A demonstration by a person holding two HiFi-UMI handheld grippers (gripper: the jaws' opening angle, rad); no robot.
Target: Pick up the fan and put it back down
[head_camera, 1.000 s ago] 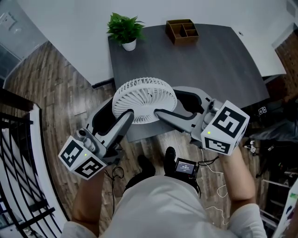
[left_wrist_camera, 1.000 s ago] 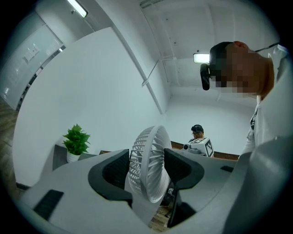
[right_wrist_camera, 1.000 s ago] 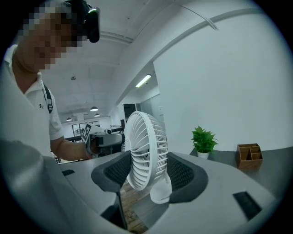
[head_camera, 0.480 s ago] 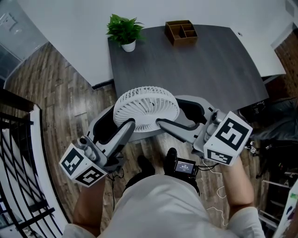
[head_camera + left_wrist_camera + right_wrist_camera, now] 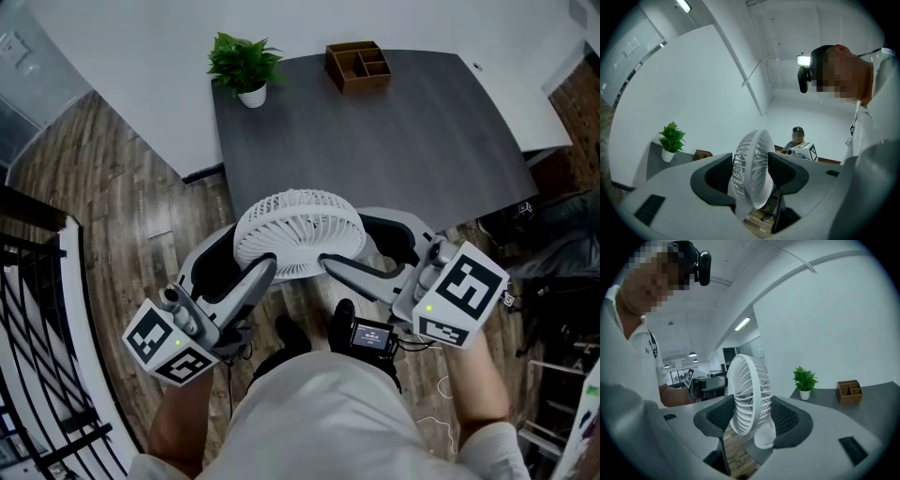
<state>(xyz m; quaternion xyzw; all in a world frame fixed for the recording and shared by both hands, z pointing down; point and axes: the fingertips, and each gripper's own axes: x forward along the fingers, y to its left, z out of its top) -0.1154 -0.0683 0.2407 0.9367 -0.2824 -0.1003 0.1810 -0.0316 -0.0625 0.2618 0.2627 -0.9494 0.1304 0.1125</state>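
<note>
Head view: the white round slatted plastic fan (image 5: 298,230) sits at frame centre, lifted off the dark grey counter (image 5: 403,141) and over its near edge. The left gripper (image 5: 239,261) and right gripper (image 5: 364,248) both hold it, their fingers (image 5: 719,173) spread wide and pressed against the cage's two faces. A small green potted plant (image 5: 244,67) and a brown wooden organiser box (image 5: 358,64) stand at the counter's far edge, top of frame.

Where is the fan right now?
Head view, centre: the fan is clamped between the left gripper and the right gripper, over the near edge of the dark table, well short of the potted plant.
</note>
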